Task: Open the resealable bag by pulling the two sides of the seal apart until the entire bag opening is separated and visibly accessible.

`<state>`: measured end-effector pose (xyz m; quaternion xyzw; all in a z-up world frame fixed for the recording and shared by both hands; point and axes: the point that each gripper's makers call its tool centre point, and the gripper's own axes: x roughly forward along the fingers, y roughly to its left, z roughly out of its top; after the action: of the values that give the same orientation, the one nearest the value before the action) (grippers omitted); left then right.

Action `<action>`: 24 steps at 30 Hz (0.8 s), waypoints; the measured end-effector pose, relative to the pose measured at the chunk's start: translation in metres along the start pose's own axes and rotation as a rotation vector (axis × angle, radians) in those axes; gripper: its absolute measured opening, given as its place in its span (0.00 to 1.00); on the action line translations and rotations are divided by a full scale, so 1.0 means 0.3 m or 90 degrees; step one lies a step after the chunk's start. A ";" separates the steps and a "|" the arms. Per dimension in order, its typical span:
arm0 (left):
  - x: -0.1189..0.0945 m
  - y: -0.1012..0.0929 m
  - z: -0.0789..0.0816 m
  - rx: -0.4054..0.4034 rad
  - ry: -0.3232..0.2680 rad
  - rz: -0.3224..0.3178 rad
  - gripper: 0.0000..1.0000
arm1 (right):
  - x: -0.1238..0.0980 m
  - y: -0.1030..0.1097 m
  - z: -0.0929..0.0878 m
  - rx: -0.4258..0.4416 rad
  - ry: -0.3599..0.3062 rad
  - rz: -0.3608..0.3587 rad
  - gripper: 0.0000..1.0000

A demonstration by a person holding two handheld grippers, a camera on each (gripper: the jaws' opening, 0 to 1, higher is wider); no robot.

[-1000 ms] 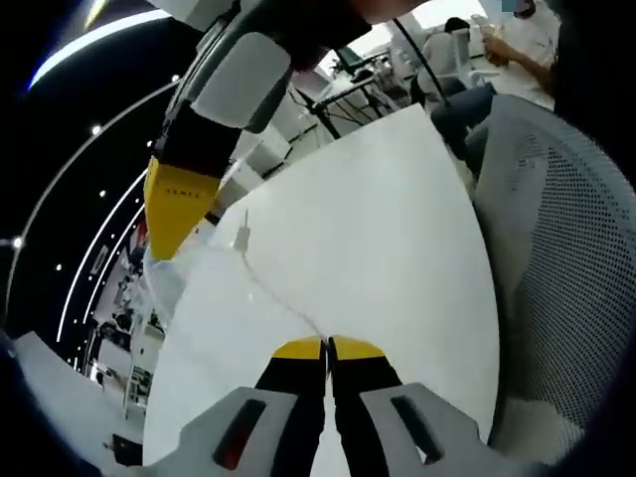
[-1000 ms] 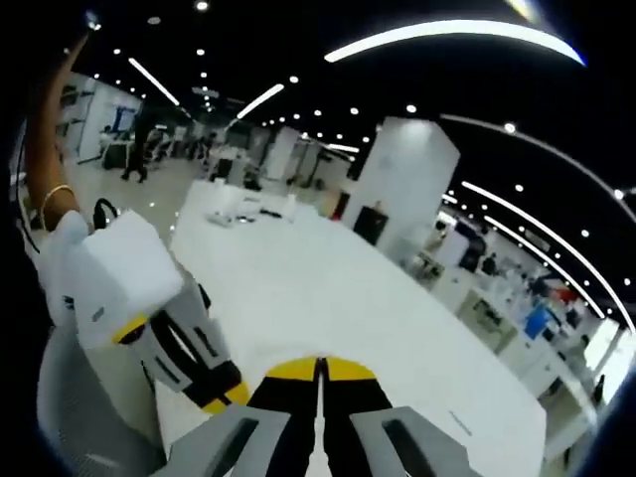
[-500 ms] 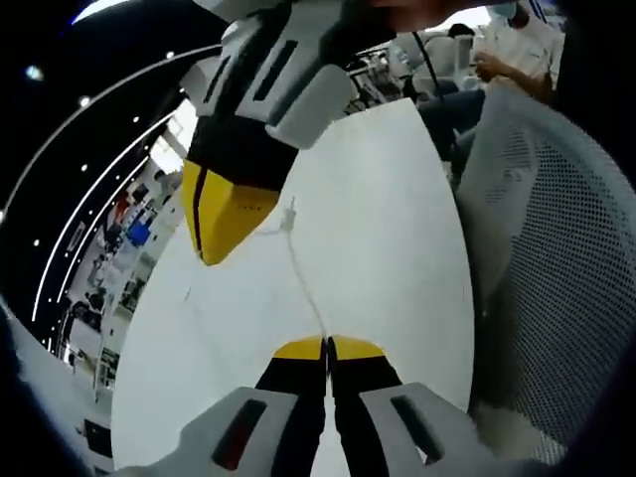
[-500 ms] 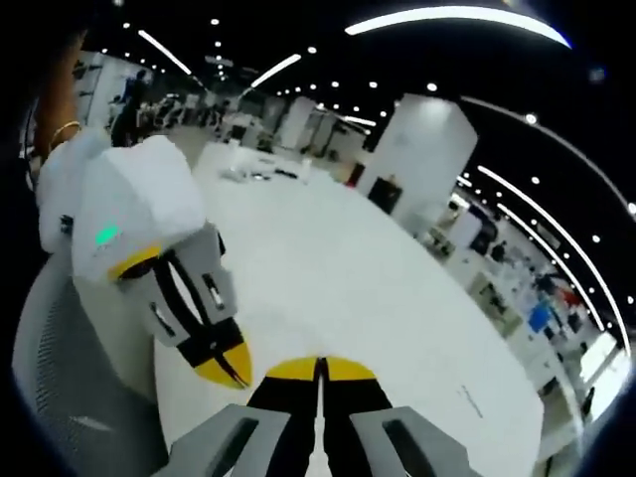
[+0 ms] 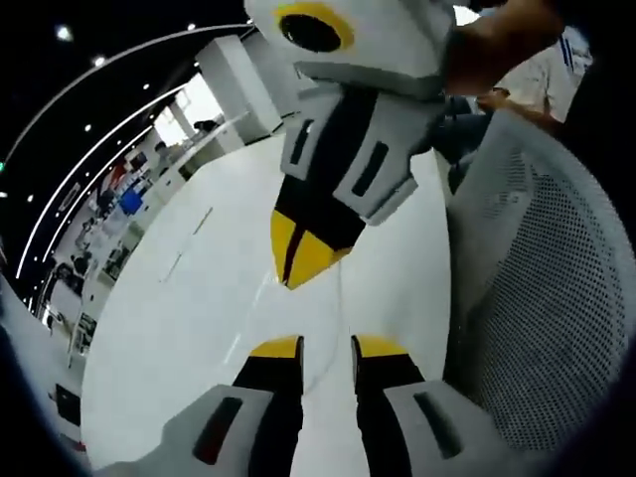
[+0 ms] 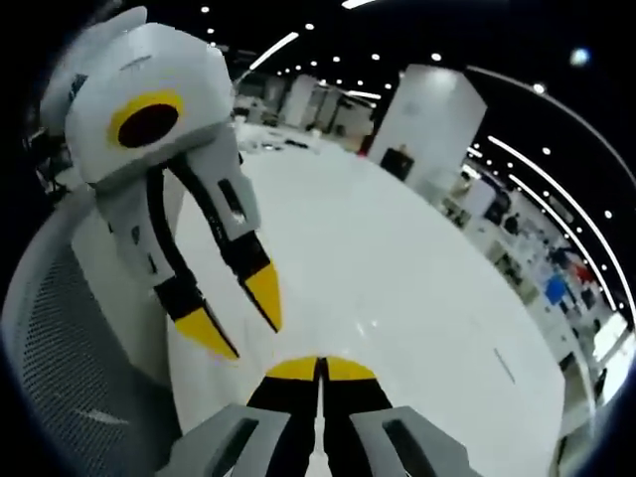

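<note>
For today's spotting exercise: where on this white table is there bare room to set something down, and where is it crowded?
Bare: the wide white table stretching beyond the right gripper toward its far edge. Crowded: the near edge beside the mesh chair, where the left gripper, jaws open, meets the right one.

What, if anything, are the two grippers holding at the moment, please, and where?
The right gripper seems shut on the clear bag at its edge; the left gripper is open, holding nothing.

l gripper (image 5: 326, 346) and r gripper (image 5: 310, 260) were held tip-to-tip, just apart, above the table (image 5: 189, 298). a mesh chair (image 5: 542, 298) stood beside the table's edge, w/ a person (image 5: 537, 70) seated behind.
</note>
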<state>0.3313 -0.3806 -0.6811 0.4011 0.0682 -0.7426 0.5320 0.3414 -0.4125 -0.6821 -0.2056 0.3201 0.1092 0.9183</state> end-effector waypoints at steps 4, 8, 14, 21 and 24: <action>-0.027 -0.003 -0.012 -0.017 0.000 0.004 0.17 | 0.017 0.014 -0.028 0.005 0.010 0.008 0.00; -0.050 -0.001 -0.025 -0.038 -0.018 0.014 0.23 | 0.027 0.017 -0.050 0.009 0.018 0.008 0.00; -0.073 0.003 -0.071 -0.079 -0.017 0.030 0.33 | 0.040 0.011 -0.070 0.011 0.024 0.002 0.00; -0.109 0.023 -0.119 -0.144 -0.021 0.050 0.40 | 0.078 -0.020 -0.090 -0.004 0.026 -0.022 0.00; -0.127 0.040 -0.129 -0.147 -0.024 0.059 0.44 | 0.099 -0.052 -0.101 -0.012 0.032 -0.031 0.00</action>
<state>0.3660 -0.3372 -0.6776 0.3260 0.1252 -0.7117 0.6095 0.3529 -0.4379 -0.7176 -0.2249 0.3371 0.0847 0.9103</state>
